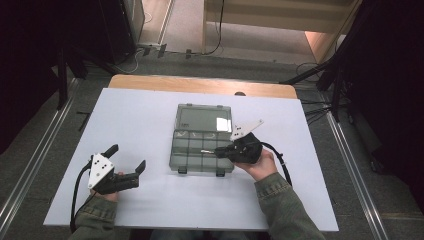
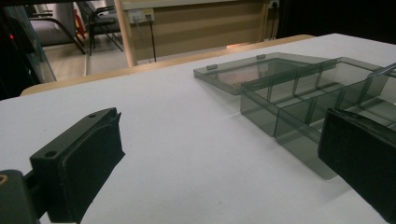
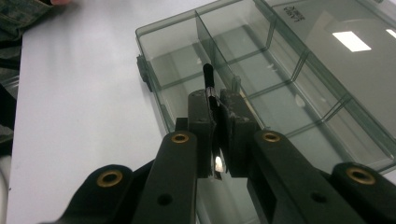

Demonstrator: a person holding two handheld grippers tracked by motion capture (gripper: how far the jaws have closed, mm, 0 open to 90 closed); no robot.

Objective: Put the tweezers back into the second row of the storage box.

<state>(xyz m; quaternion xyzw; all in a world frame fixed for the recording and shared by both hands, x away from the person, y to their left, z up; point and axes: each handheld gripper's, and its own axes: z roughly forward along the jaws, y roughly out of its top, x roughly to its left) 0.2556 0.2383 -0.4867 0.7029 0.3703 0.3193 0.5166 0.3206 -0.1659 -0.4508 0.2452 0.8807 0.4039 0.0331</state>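
The right gripper [image 1: 220, 150] is closed on a thin rod [image 3: 208, 83] with a black tip, which it holds above an open compartment box [image 1: 175, 159] of smoky clear plastic lying at the middle of the white table [image 1: 140, 115]. In the right gripper view the rod runs straight out along the line of the jaws, its black tip over a divider between two of the box's cells; its rear end shows as a bright spot in the slit between the jaws. From above, the rod's long axis runs across the table, pointing toward the person's left, roughly along the box's rows of cells. Any placing probably turns on this relation: the cells lie directly below and just ahead of the tip, so the right hand is the one in position.

The left gripper [image 1: 127, 160] rests on the table well to the left of the box, its jaws spread wide with nothing between them. In the left gripper view the box lies ahead and to the right, near one jaw, its lid [image 2: 243, 70] folded back flat on the table beyond.

What the rod is cannot be made out. Whether the tip touches the divider is unclear, and the cells appear empty, though the tinted walls and glare make this uncertain.
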